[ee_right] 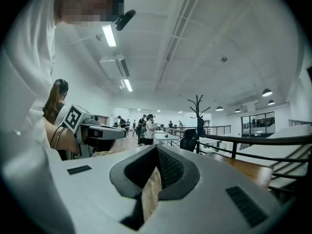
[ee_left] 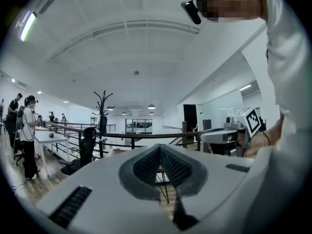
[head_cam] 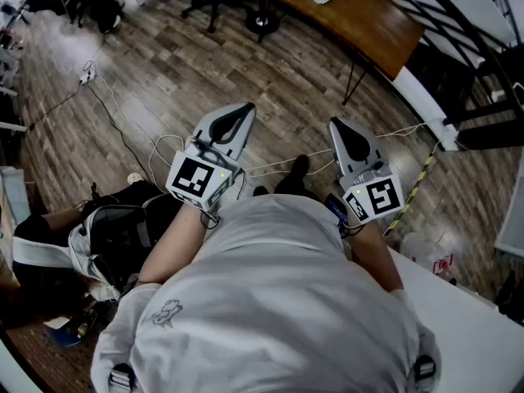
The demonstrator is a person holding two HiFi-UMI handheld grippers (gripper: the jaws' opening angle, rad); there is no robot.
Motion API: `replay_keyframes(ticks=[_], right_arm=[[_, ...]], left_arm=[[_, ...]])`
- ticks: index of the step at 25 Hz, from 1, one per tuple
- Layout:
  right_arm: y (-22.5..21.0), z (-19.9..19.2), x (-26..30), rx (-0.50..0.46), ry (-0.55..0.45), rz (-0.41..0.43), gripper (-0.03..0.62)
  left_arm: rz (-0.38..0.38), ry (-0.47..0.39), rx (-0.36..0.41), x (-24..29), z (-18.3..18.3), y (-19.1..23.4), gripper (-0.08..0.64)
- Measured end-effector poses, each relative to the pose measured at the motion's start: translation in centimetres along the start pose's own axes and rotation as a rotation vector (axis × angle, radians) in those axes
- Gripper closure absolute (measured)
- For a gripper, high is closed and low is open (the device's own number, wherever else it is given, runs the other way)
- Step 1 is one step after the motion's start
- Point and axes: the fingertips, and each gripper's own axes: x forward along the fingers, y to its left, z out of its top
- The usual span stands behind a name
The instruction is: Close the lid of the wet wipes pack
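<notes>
Wet wipes pack: not positively identified in any view. The only candidate is a pale lump (head_cam: pixel 430 256) with a red mark, just beside the edge of the white bench (head_cam: pixel 475 326), lower right in the head view; it is too small to tell lid, heading or long axis. Held level and side by side over the wood-plank floor (head_cam: pixel 164 72): left gripper (head_cam: pixel 236 117) and right gripper (head_cam: pixel 348 133). The left fingers (ee_left: pixel 144 167) meet at the tips with nothing between them; the right fingers (ee_right: pixel 170 167) are likewise closed and empty. Cables (head_cam: pixel 115 125) trail across the floor, with a brown bench (head_cam: pixel 360 15) beyond. A railing (ee_left: pixel 141 135) and a coat stand (ee_left: pixel 102 106) stand across the open hall.
</notes>
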Motion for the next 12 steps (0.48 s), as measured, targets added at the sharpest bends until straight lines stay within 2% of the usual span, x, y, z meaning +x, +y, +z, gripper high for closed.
replay_keyframes(ticks=[12], right_arm=[[-4.1, -1.1, 1.2, 0.024, 0.012, 0.004, 0.560]], left_arm=[[0.019, 0.014, 0.008, 3.7, -0.1, 1.3, 0.548]])
